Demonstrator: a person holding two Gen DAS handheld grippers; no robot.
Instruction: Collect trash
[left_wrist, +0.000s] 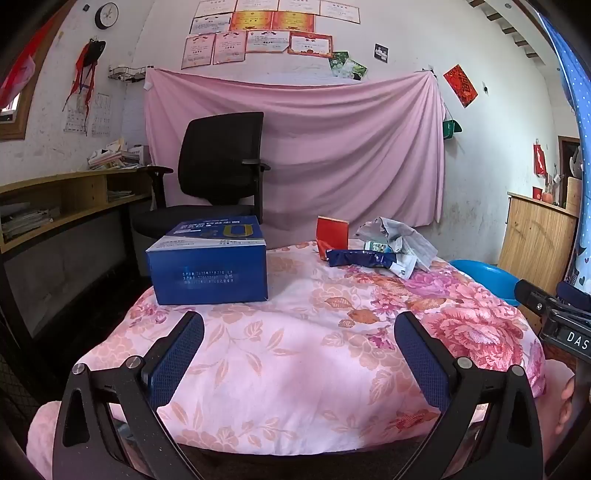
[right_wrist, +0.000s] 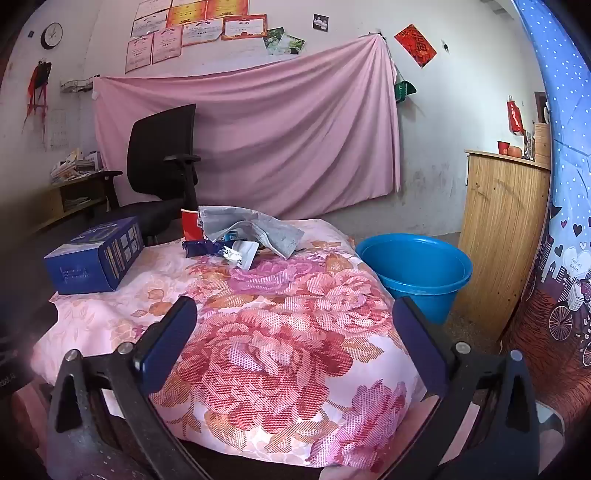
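A small table under a pink floral cloth (left_wrist: 295, 350) (right_wrist: 280, 332) bears the trash at its far side: a red paper cup (left_wrist: 332, 236) (right_wrist: 191, 224), a crumpled grey paper (left_wrist: 399, 236) (right_wrist: 258, 229), a dark blue wrapper (left_wrist: 354, 257) (right_wrist: 201, 247) and a white packet (left_wrist: 404, 266) (right_wrist: 243, 256). A blue carton (left_wrist: 210, 264) (right_wrist: 94, 256) stands at the table's left. My left gripper (left_wrist: 299, 325) hovers open over the near edge, nothing between its fingers. My right gripper (right_wrist: 295, 314) is likewise open and empty, well short of the trash.
A blue plastic bucket (right_wrist: 417, 273) (left_wrist: 484, 273) stands on the floor right of the table. A black office chair (left_wrist: 218, 170) (right_wrist: 159, 162) sits behind it. A wooden cabinet (right_wrist: 502, 229) is at right, a desk with shelves (left_wrist: 66, 199) at left. A pink sheet (left_wrist: 295, 147) hangs on the wall.
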